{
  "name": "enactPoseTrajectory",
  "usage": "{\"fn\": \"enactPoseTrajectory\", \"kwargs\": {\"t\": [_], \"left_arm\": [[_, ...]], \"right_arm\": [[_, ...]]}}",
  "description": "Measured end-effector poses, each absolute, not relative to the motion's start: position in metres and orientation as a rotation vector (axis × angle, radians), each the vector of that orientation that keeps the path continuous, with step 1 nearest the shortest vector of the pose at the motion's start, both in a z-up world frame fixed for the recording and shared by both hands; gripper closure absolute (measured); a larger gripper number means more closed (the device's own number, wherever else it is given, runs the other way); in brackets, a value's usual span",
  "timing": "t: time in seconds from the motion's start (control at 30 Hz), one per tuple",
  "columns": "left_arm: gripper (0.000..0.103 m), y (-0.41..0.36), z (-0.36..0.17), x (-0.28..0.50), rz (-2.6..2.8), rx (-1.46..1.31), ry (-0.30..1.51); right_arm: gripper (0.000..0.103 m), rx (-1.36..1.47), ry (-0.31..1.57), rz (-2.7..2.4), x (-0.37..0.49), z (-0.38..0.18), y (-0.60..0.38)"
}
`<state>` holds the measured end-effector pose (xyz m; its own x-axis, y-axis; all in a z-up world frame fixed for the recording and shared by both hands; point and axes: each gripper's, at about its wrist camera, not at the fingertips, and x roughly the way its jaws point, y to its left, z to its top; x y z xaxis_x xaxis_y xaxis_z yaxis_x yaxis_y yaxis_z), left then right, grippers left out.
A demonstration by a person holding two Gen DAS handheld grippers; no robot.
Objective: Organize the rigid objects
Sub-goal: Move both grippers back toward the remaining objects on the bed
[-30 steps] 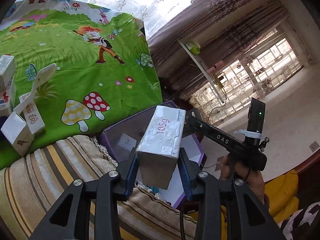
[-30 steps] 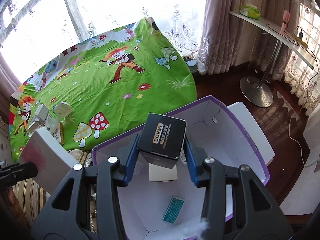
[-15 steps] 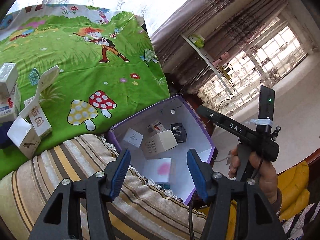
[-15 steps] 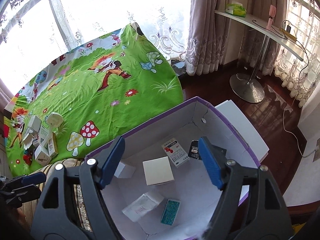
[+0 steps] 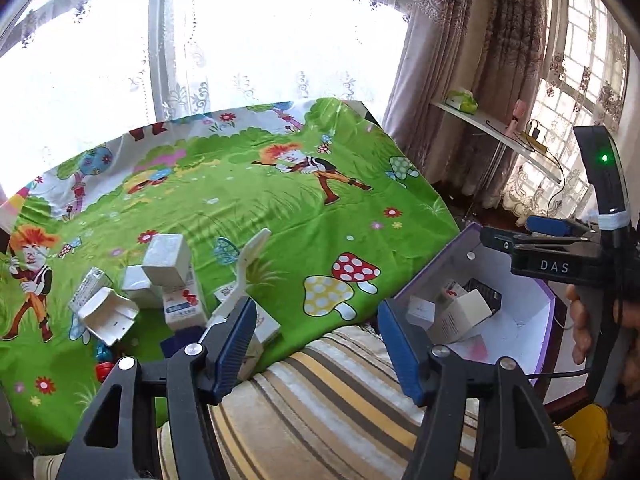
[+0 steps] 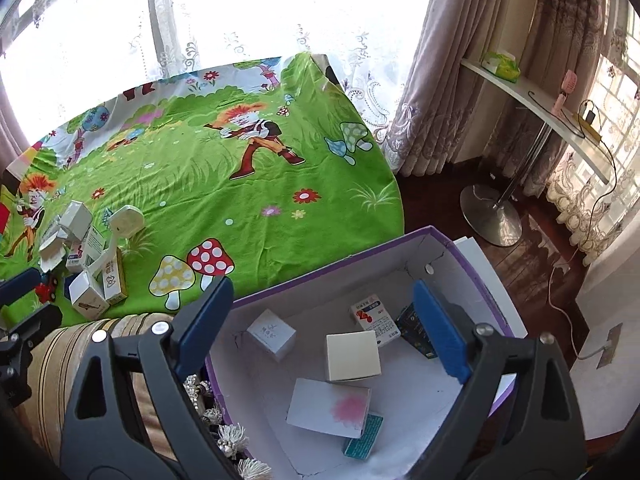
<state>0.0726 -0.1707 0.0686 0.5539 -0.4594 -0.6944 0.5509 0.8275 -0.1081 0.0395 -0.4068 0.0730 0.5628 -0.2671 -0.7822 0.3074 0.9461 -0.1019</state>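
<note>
Two grippers, both spread wide and empty. Right gripper (image 6: 322, 320) hangs over the purple box (image 6: 472, 256), which holds six small cartons, a pink-stained white carton (image 6: 328, 406) nearest. Left gripper (image 5: 316, 344) sits above the striped cushion (image 5: 332, 404); loose cartons (image 5: 168, 280) remain clustered on the green sheet (image 5: 280, 216).

Setting: home, living room or bedroom. Evidence: lace sheers and heavy patterned curtains (image 6: 452, 80) across the upper frame, cartoon mushroom bedsheet (image 6: 224, 184) at centre, striped cushion (image 5: 328, 404) at bottom, dark wood floor (image 6: 532, 240) and wall shelf (image 6: 532, 104) at right.
</note>
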Motion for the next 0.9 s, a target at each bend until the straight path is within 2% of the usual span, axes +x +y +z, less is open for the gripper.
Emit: {"fn": "enactPoseTrajectory", "kwargs": {"t": [0.33, 0.9], "left_arm": [[0.038, -0.077, 0.051, 0.105, -0.491, 0.070, 0.888], [0.038, 0.047, 0.025, 0.177, -0.246, -0.323, 1.068]], "right_arm": [[0.009, -0.011, 0.966, -0.131, 0.069, 0.066, -0.336], [0.009, -0.086, 1.083, 0.097, 0.111, 0.030, -0.242]]}}
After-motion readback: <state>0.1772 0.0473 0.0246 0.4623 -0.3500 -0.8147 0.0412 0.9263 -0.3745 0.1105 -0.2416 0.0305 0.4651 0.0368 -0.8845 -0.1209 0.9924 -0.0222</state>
